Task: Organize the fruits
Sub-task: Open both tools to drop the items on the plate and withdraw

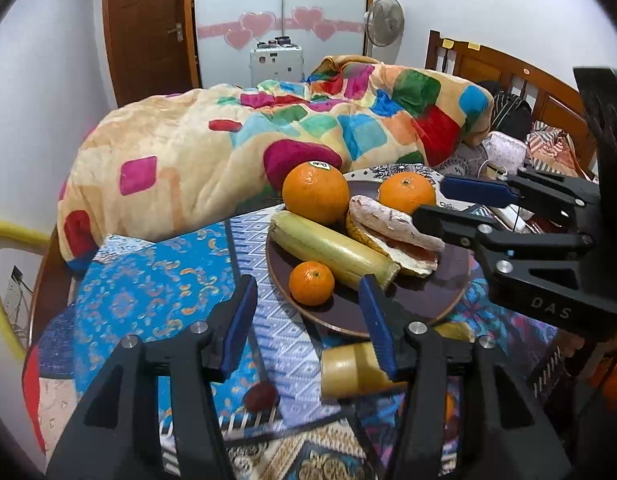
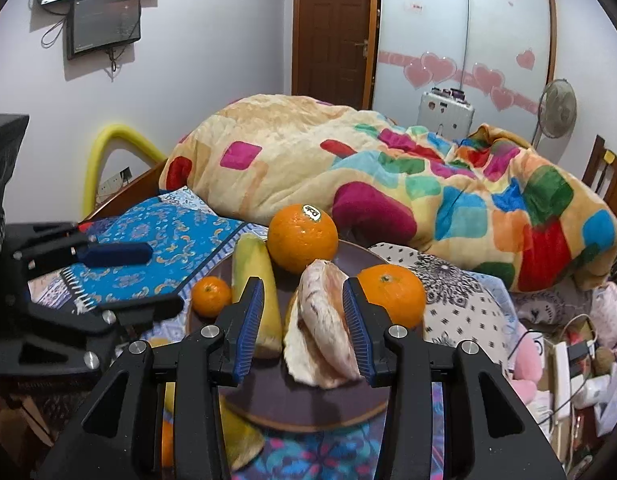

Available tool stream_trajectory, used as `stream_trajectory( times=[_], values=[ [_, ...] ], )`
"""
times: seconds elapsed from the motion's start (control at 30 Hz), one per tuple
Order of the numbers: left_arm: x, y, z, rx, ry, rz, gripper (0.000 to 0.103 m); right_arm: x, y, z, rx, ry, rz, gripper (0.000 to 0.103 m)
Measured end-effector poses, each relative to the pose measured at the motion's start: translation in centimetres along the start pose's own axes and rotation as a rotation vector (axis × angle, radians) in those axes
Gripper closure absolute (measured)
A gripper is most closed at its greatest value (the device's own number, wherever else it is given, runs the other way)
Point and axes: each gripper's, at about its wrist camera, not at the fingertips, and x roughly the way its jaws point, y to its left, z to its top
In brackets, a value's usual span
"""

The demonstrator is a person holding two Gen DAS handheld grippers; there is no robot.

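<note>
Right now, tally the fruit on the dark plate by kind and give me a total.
Oranges: 3, the stickered one, another to its right, and a small one
Bananas: 1
Peeled citrus pieces: 1
Total on the dark plate: 5

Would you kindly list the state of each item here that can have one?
left gripper: open, empty
right gripper: open, fingers either side of the pomelo
pomelo: peeled, on the plate
stickered orange: whole, unpeeled
small orange: whole
door: closed
</note>
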Motion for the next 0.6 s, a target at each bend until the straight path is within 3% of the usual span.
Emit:
stream_trajectory(
  times=[0.23,0.6],
  values=[
    [-1.8,0.4,-1.5,0.006,0.015,0.050,0.047,-2.4,0.3,-1.7,0.009,-0.002,0.004,0.064],
    [1.1,1.5,-4.3,0.023,0.140,0.089,0.047,-2.4,-1.3,-6.3,0.056,0.071,0.000,0.061]
  ],
)
